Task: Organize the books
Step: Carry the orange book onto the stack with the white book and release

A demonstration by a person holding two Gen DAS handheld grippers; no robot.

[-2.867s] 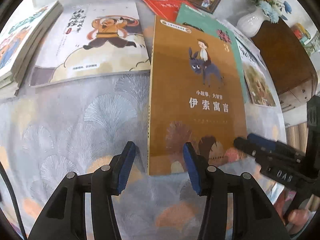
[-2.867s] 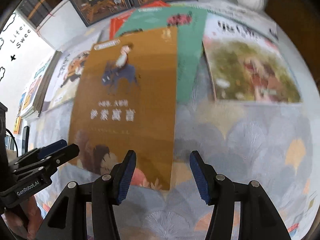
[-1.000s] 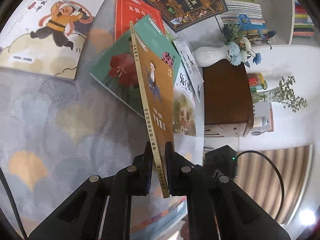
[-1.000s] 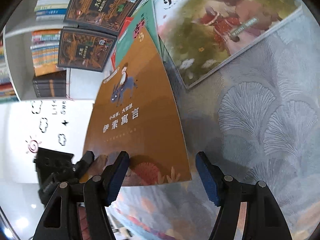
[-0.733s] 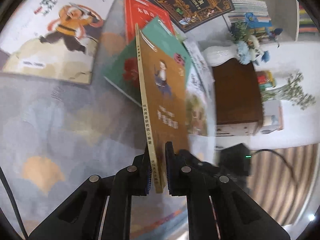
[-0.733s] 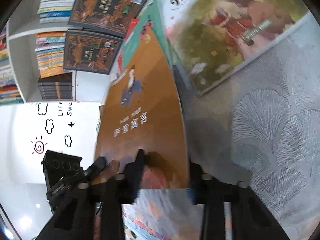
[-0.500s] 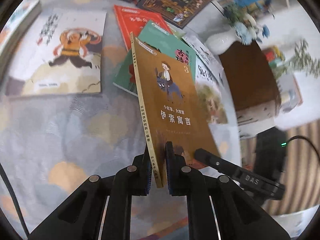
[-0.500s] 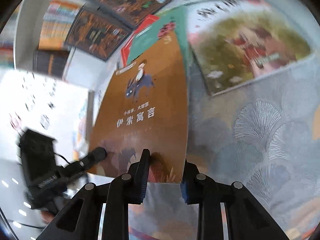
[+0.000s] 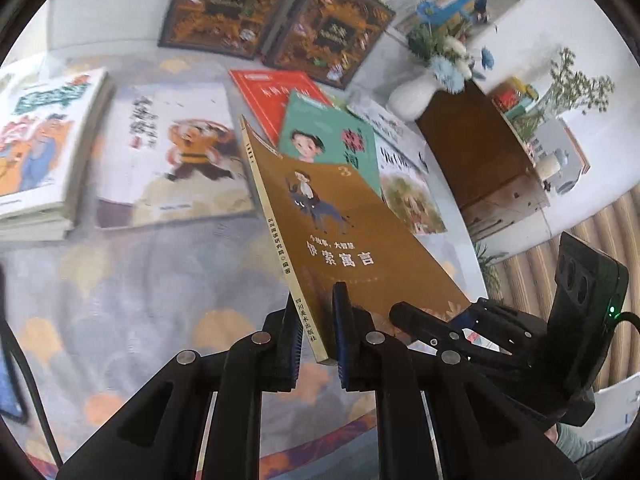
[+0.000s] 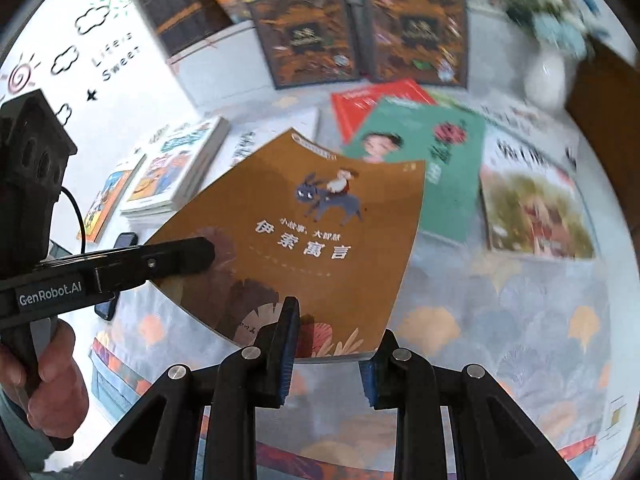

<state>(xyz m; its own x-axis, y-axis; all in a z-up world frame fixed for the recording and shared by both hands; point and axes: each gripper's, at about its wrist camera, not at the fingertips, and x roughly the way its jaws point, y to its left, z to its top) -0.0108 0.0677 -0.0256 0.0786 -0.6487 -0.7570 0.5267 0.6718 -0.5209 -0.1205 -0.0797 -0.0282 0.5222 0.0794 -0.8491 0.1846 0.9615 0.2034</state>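
A tabletop [image 9: 132,300] covered in pale fan-patterned cloth holds scattered picture books, with two dark ornate books leaning at the back. A thin brown paperback book with a donkey rider on its cover [image 9: 340,236] is lifted clear above the cloth. The left hand-held gripper [image 9: 316,336] is clamped on its spine corner. The right hand-held gripper [image 10: 328,344] is clamped on its lower edge.

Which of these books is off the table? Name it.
The brown book with the donkey rider: both grippers hold it tilted above the tablecloth, while the others lie flat.
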